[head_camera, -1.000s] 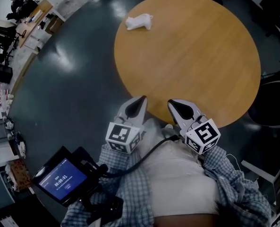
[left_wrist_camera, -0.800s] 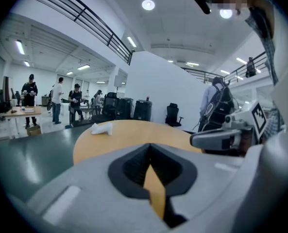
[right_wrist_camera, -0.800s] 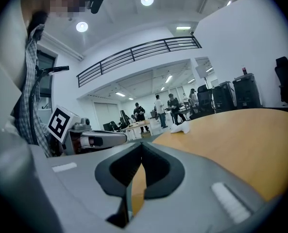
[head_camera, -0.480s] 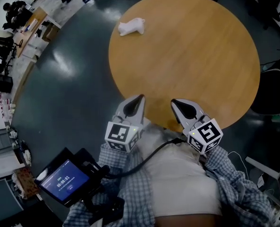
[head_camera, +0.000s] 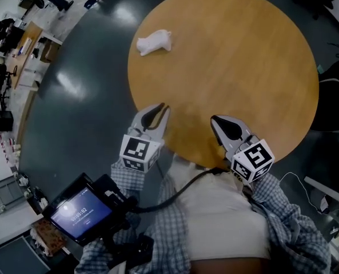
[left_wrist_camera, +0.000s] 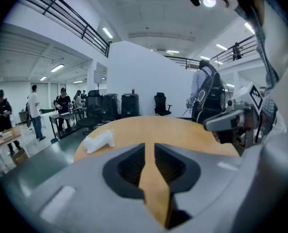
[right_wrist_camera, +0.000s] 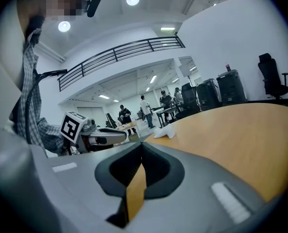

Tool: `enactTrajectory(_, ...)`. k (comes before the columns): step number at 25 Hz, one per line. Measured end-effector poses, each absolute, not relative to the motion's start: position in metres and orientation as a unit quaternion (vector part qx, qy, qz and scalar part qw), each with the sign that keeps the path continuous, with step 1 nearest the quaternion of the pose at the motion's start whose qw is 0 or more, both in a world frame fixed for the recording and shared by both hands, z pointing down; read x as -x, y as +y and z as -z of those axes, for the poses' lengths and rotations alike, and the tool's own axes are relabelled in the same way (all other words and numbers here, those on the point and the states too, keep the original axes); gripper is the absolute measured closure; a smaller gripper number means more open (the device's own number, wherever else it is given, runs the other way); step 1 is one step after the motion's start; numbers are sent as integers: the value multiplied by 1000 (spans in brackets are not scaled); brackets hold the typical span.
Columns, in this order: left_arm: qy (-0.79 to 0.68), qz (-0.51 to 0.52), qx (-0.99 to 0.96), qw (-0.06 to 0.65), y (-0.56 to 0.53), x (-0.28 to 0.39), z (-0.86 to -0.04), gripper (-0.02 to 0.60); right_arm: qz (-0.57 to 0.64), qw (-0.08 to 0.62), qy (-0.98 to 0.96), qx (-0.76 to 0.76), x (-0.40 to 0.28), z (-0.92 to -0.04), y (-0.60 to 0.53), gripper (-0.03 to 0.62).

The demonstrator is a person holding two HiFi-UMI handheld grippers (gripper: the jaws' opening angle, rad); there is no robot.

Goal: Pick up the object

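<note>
So here's what we've got. In the head view a round wooden table [head_camera: 243, 67] fills the upper right of the frame. The thing to pick up, a small white object [head_camera: 154, 41], lies on the upper left part of the tabletop, close to the rim. It looks soft, maybe a plush toy or a bunched cloth, and we can't tell which.

The 2 grippers sit at the near edge of the table, around the middle of the frame, well apart from the white object. The left gripper [head_camera: 158, 108] is left of centre, its tips just over the table rim and aimed up the frame roughly toward the object. Its jaws are opening. In the left gripper view we see a narrow gap at the tips with only tabletop showing through, so there's nothing between them. The right gripper [head_camera: 216, 120] is right of centre, over the wood. In the right gripper view its jaws meet at the tips, closed on nothing.

In the lower left of the head view there's a small lit screen [head_camera: 80, 216] next to the person's plaid shirt [head_camera: 169, 238]. A black cable [head_camera: 183, 185] runs up from there toward the grippers. In the left gripper view, people [left_wrist_camera: 34, 111] stand around desks far off at the left edge.
</note>
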State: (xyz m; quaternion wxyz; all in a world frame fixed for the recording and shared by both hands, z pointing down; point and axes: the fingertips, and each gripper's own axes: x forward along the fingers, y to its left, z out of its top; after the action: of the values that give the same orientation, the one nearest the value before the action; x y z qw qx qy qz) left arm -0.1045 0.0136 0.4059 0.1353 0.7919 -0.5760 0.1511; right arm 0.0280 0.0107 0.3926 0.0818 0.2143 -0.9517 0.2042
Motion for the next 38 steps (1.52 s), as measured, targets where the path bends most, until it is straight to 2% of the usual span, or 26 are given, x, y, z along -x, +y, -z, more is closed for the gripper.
enactTrajectory(6, -530, -171, -817, 148, -32, 140, -418, 395, -220, 101, -939, -243, -11, -400, -12, 588)
enactTrajectory(9, -502, -207, -829, 130, -58, 157, -431, 314, -229, 107, -932, -258, -5, -405, -24, 588)
enactTrajectory(17, -428, -294, -850, 88, -110, 181, -456, 219, -264, 119, -916, -277, 3, -409, -29, 588)
enactTrajectory(32, -340, -412, -843, 63, -181, 218, -523, 164, -296, 124, -898, -300, 23, -438, -44, 588)
enactTrajectory(38, -308, -449, -837, 55, -202, 221, -542, 164, -322, 126, -887, -306, 24, -447, -45, 588)
